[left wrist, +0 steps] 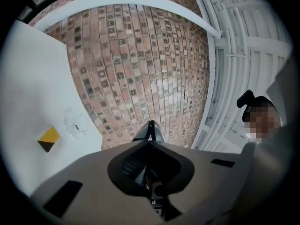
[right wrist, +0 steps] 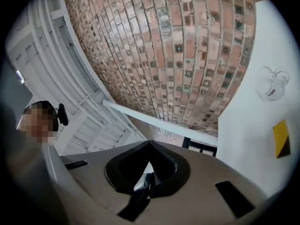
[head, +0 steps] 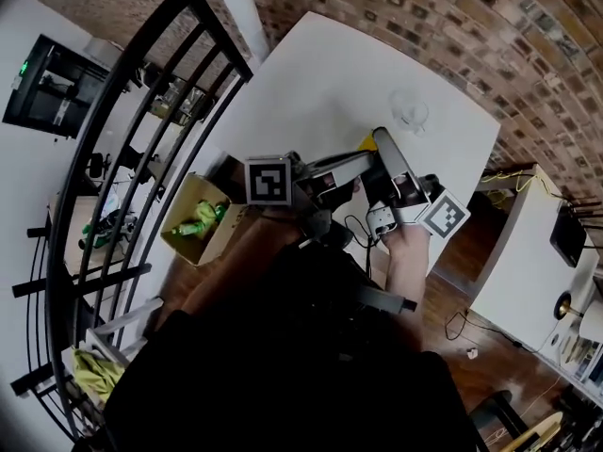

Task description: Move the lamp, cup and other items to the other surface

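Observation:
A clear glass cup (head: 411, 113) stands on the white table (head: 320, 73), with a small yellow item (head: 366, 143) lying nearer to me. My left gripper (head: 367, 161) and right gripper (head: 381, 137) hover side by side over the table's near edge, close to the yellow item. The left gripper view has the cup (left wrist: 76, 124) and yellow item (left wrist: 48, 138) at lower left, off to the side of my shut left gripper (left wrist: 151, 126). In the right gripper view the cup (right wrist: 270, 86) and yellow item (right wrist: 281, 137) sit at right. My right gripper (right wrist: 146, 182) is shut with nothing in it. No lamp is in view.
A black railing (head: 141, 130) runs along the left. An open cardboard box (head: 198, 219) holding green things stands beside the table. Another white surface (head: 528, 252) lies to the right, and a brick wall (head: 490, 36) backs the table. A person (left wrist: 262, 118) stands in the background.

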`<action>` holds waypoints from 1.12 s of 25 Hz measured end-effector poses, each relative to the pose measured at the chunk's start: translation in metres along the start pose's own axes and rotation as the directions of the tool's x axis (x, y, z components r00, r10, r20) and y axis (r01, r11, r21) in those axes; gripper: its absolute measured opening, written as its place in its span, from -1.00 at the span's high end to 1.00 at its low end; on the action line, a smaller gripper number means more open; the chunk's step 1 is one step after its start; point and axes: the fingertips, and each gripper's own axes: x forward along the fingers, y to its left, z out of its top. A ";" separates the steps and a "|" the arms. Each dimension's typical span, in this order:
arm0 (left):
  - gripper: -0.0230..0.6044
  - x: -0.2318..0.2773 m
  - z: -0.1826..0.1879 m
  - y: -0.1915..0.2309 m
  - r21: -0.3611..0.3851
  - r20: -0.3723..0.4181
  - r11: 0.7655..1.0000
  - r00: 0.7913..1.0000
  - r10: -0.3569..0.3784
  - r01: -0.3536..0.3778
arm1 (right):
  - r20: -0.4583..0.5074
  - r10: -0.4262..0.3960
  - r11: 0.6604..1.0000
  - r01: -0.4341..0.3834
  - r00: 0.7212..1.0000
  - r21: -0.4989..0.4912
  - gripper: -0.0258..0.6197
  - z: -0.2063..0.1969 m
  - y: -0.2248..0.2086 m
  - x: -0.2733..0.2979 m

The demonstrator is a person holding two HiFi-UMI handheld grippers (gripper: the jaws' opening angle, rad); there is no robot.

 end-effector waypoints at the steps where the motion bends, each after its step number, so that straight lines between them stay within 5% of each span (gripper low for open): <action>1: 0.92 0.007 -0.002 0.001 -0.006 -0.014 1.000 1.000 -0.005 0.005 | 0.016 -0.001 1.000 0.001 1.000 -0.003 0.89 0.007 -0.001 -0.004; 10: 0.92 0.058 -0.007 0.017 -0.094 -0.148 0.992 0.984 -0.099 0.085 | 0.159 -0.082 0.994 0.091 0.984 -0.052 0.89 0.056 -0.018 -0.030; 21: 0.92 0.047 0.046 0.046 -0.199 -0.256 0.965 0.941 -0.219 0.171 | 0.265 -0.180 0.970 0.216 0.947 -0.113 0.89 0.059 -0.046 0.016; 28: 0.92 0.025 0.062 0.065 -0.276 -0.280 0.944 0.924 -0.259 0.181 | 0.381 -0.273 0.926 0.349 0.883 -0.145 0.89 0.059 -0.061 0.005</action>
